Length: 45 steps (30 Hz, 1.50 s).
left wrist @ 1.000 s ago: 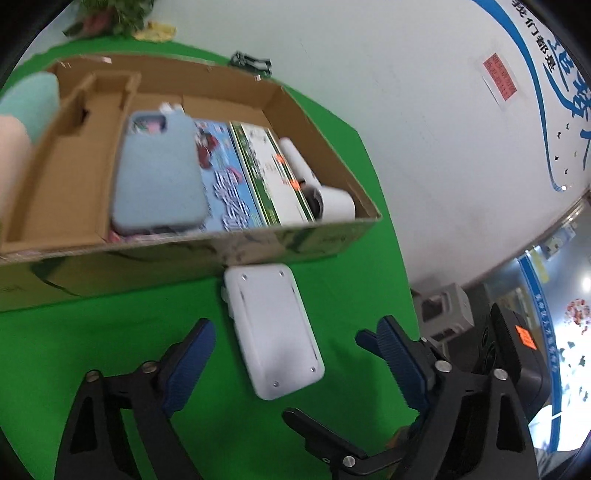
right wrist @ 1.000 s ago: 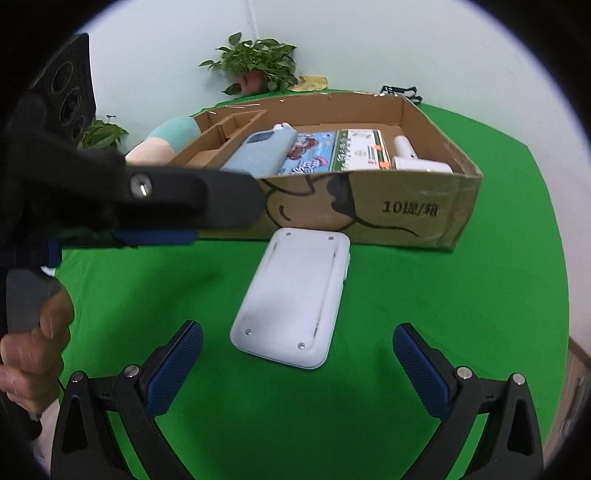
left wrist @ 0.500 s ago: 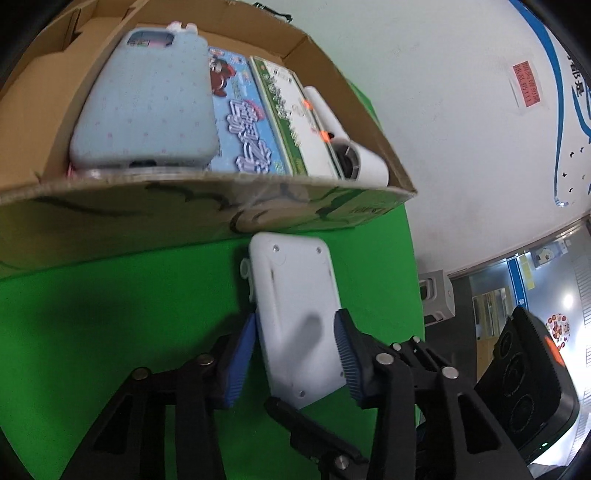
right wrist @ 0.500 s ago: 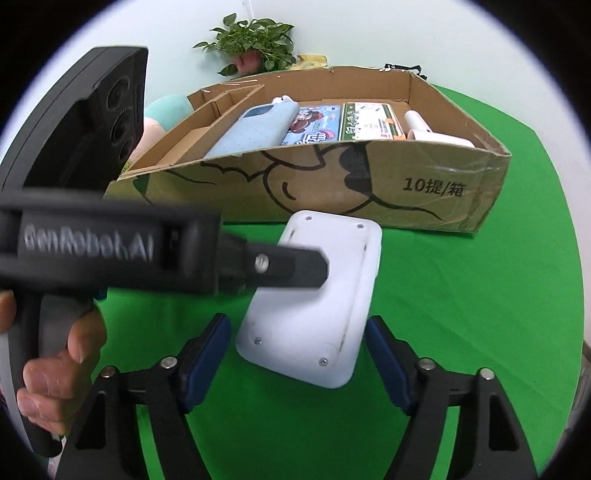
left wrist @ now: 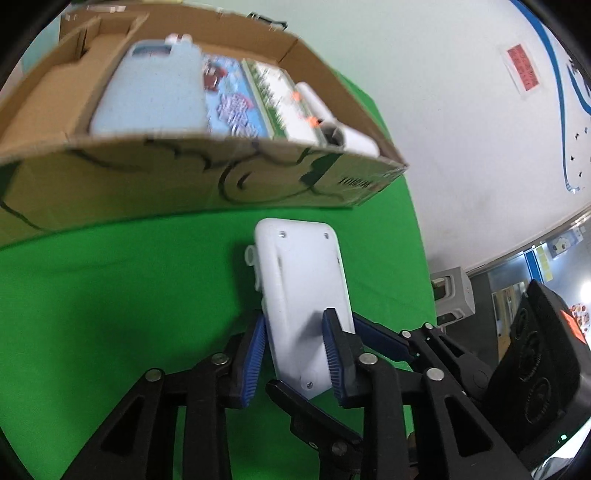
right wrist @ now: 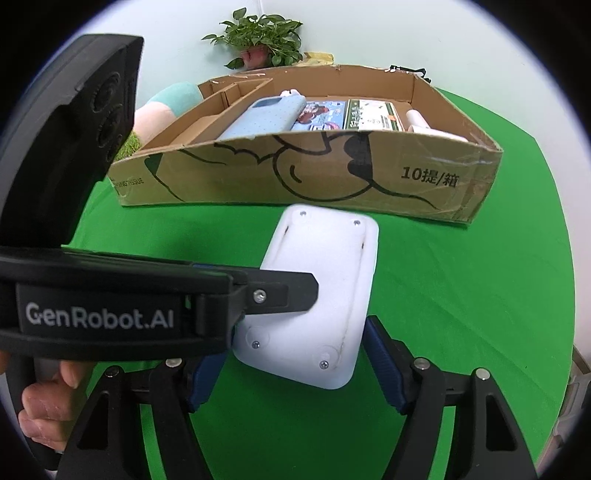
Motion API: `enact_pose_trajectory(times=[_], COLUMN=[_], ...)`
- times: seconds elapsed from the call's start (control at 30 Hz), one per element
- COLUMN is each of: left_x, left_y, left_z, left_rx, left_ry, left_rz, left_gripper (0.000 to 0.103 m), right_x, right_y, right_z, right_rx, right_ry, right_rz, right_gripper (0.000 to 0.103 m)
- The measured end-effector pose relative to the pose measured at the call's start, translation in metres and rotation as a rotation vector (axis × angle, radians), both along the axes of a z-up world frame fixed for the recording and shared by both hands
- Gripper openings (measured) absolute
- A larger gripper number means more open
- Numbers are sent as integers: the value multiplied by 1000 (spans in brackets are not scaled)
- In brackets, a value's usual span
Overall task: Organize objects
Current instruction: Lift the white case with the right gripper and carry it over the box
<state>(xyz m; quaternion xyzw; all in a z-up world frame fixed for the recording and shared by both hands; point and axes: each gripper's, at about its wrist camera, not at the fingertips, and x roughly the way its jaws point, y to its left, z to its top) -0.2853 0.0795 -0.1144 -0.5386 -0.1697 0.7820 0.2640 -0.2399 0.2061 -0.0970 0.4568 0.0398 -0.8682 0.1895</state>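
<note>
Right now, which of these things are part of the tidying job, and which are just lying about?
Part of the job:
- white flat device, both grippers at its near end
- left gripper, jaws closing on it
- right gripper
- cardboard box
- blue phone case and the picture boxes in it

Just lying about:
- potted plant
- green cloth

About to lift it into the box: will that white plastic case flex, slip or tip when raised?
The white case looks like a rigid screwed shell, so probably stiff. Its smooth sides may slip. The left tool, closing, and the right tool both straddle its near end, so the far end may droop.
</note>
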Motion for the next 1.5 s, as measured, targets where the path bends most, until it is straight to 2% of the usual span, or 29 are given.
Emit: enact_pose_trajectory(times=[0.1, 0.23, 0.47, 0.83, 1.0, 1.2, 1.37, 1.5], left_x=[5, 14, 19, 0, -19, -56, -92, -124], left_y=[-1, 11, 15, 13, 14, 12, 5, -3], left_z=[24, 59, 108, 153, 163, 164, 148, 125], left_rx=[16, 5, 15, 9, 0, -3, -3, 7], left_ry=[52, 141, 243, 313, 324, 300, 244, 166], left_rz=[-7, -30, -35, -31, -33, -26, 0, 31], left_gripper=[19, 19, 18, 18, 18, 18, 18, 18], right_x=[3, 5, 3, -19, -37, -63, -94, -123], right_y=[4, 6, 10, 5, 5, 2, -5, -13], right_z=[14, 40, 79, 110, 117, 117, 108, 93], right_rx=[-10, -19, -36, -48, -60, -63, -59, -45], right_ry=[45, 120, 227, 298, 306, 285, 224, 137], right_rz=[-11, -30, -43, -40, -48, -50, -34, -21], right_gripper=[70, 67, 66, 66, 66, 66, 66, 66])
